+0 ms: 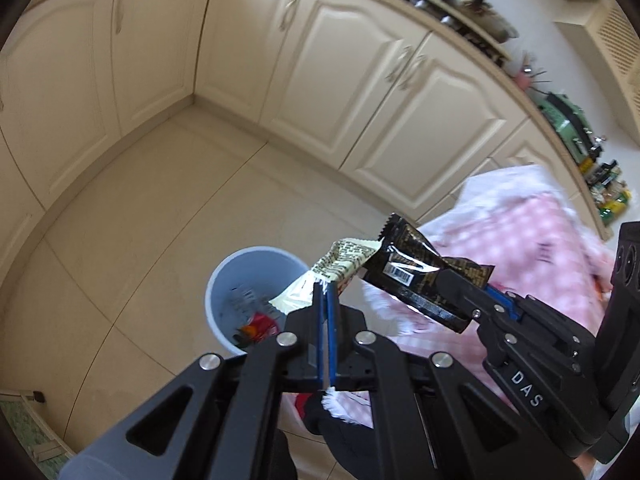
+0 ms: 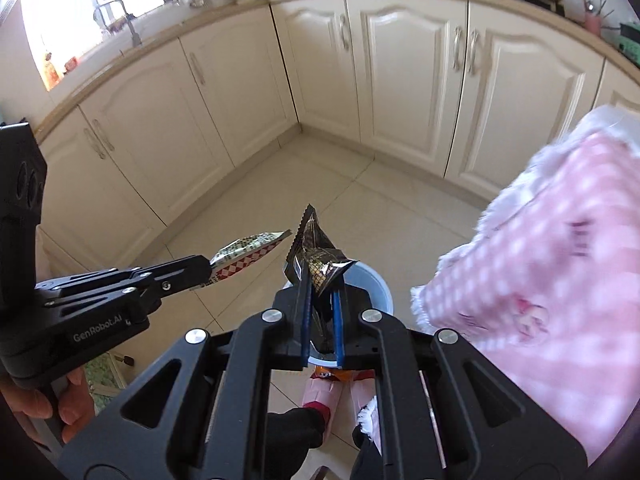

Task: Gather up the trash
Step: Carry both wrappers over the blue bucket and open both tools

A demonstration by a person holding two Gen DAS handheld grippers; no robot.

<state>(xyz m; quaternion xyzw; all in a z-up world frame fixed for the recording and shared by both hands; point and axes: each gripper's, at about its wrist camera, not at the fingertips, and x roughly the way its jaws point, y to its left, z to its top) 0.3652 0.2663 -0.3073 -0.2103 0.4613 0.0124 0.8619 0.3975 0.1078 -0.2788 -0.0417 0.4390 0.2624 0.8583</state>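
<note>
Overhead, each tool grips trash — left tool [image 1: 326, 292] a pale wrapper [image 1: 320, 276], right tool [image 2: 322, 300] a black wrapper [image 2: 320, 260] — above the bin [image 1: 240, 276].

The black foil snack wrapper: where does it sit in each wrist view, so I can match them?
Left wrist view: the black foil snack wrapper is right of centre, clamped in the right gripper entering from the right.
Right wrist view: it is at centre, between that gripper's own blue pads.
Shared landmark: the round pale-blue trash bin on the floor below.
</note>
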